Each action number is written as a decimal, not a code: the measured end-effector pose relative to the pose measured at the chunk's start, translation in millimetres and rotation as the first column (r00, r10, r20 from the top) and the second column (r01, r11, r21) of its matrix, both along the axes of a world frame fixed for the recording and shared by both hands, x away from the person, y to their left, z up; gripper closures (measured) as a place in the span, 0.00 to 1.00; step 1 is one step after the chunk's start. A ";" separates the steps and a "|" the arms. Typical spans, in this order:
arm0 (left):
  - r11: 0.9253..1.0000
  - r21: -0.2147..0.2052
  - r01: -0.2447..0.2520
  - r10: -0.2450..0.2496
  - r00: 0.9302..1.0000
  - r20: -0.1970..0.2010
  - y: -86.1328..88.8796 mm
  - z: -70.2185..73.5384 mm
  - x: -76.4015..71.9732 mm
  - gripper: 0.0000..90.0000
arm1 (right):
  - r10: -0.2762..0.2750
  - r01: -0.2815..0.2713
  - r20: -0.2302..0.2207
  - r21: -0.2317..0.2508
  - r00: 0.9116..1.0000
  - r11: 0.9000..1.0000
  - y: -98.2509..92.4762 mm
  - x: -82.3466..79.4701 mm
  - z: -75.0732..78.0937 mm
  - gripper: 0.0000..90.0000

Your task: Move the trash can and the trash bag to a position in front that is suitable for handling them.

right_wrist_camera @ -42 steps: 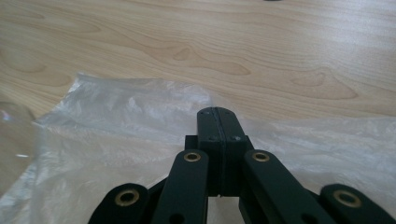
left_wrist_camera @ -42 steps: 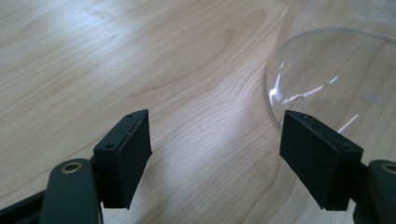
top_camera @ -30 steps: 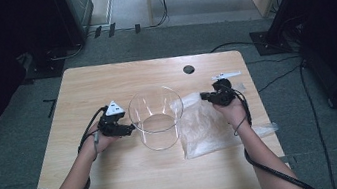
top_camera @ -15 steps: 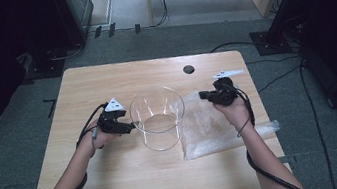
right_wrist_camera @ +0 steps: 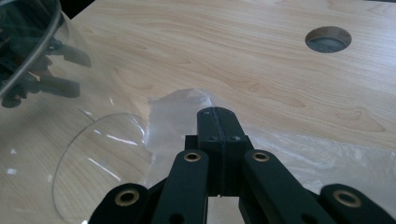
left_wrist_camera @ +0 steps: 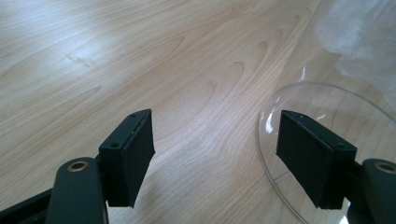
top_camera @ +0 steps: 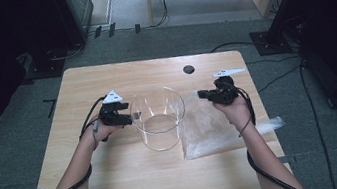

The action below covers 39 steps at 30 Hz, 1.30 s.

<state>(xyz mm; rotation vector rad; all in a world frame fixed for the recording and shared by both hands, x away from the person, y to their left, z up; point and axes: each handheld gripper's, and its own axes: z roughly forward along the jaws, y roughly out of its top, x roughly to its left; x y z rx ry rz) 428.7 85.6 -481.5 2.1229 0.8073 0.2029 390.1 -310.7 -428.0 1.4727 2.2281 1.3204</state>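
Note:
A clear round container (top_camera: 159, 118) stands upright in the middle of the wooden table (top_camera: 120, 187). My left gripper (top_camera: 127, 119) is at its left wall. In the left gripper view its jaws (left_wrist_camera: 219, 158) stand wide open, the right pad (left_wrist_camera: 310, 163) over the container's base (left_wrist_camera: 336, 107) and the left pad outside over bare wood. A clear plastic bag (top_camera: 212, 131) lies right of the container. My right gripper (top_camera: 203, 94) is shut on the bag's upper left corner (right_wrist_camera: 180, 109), which stands raised off the table at the jaw tips (right_wrist_camera: 217, 116).
A round cable hole (top_camera: 188, 69) sits in the table's far side, also shown as the hole (right_wrist_camera: 328, 39) beyond the right jaws. Cables trail from both grippers along the forearms. Dark furniture and floor cables surround the table.
My right gripper has risen slightly, pulling the bag's corner up with it. The left gripper and the container have stayed put.

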 end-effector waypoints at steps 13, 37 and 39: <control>0.999 0.032 0.011 -0.011 1.000 -0.017 -1.9 10.3 -12.5 0.27 | 0.030 -0.030 0.015 0.027 0.999 0.999 5.1 -6.6 17.2 1.00; 1.000 -0.013 0.027 -0.027 1.000 0.015 13.9 66.7 -24.5 0.28 | 0.052 -0.053 0.030 0.050 0.998 0.997 2.3 -19.7 55.3 1.00; 1.000 -0.015 0.025 -0.024 0.999 0.031 14.1 73.1 -26.2 0.28 | 0.053 -0.055 0.039 0.050 0.998 0.997 2.8 -20.8 59.3 1.00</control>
